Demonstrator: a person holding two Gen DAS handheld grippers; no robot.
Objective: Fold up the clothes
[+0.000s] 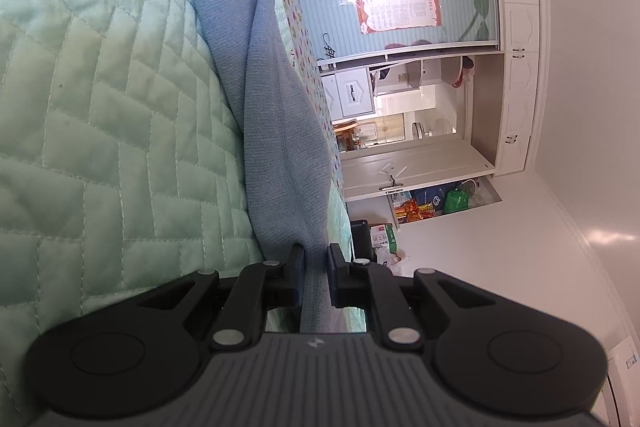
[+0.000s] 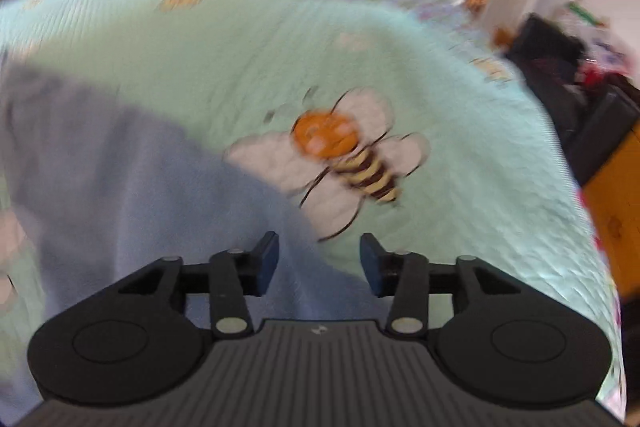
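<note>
my left tongs point(image 1: 315, 269) pinch a fold of the light blue knitted garment point(image 1: 256, 99), which stretches away over the mint-green quilted bedspread point(image 1: 100, 115). my right tongs point(image 2: 319, 261) stand spread, pads off the cloth, above the garment's edge beside an embroidered bee point(image 2: 340, 155).

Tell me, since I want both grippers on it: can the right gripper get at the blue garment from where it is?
Probably yes. The right gripper is open, with the blue garment spread on the green quilt just below its fingertips and nothing in between.
</note>
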